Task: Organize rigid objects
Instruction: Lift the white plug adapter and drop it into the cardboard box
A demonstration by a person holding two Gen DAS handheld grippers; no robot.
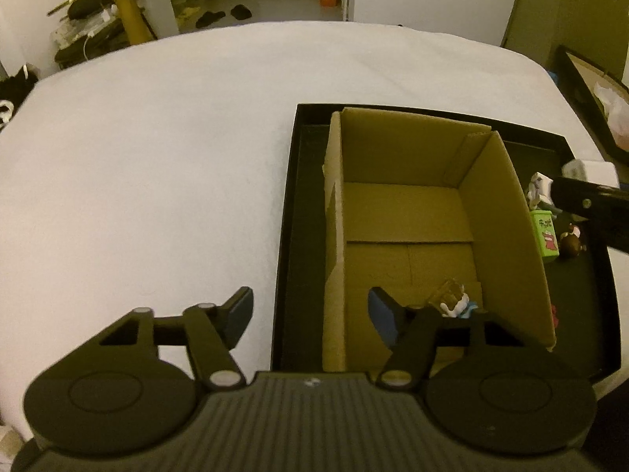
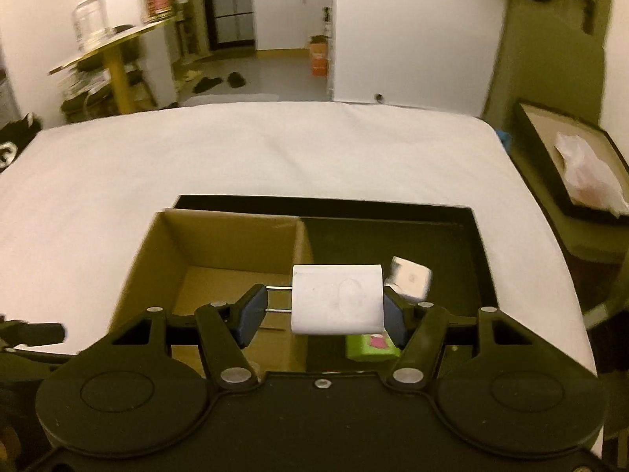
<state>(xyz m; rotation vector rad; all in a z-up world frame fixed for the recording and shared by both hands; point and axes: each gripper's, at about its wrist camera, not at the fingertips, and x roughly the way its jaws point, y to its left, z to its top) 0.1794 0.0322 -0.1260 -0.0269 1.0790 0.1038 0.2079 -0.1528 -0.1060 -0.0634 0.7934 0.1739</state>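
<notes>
A cardboard box [image 1: 409, 212] stands open inside a black tray [image 1: 291, 204] on a white-covered table. My left gripper [image 1: 310, 314] is open and empty over the box's near left wall. A small figurine [image 1: 456, 301] lies at the box's near end. My right gripper [image 2: 324, 310] is shut on a white plug charger [image 2: 338, 299], prongs pointing left, held above the box's right wall [image 2: 300, 259]. In the tray right of the box are a green box [image 1: 545, 236], a white cube [image 2: 409, 277], a white figure [image 1: 538, 188] and a brown figure [image 1: 572, 242].
A second black tray with a plastic bag [image 2: 589, 173] sits off the table's right side. A yellow round side table [image 2: 114, 51] with jars stands at the far left. The white table cover [image 1: 157, 157] spreads left of the tray.
</notes>
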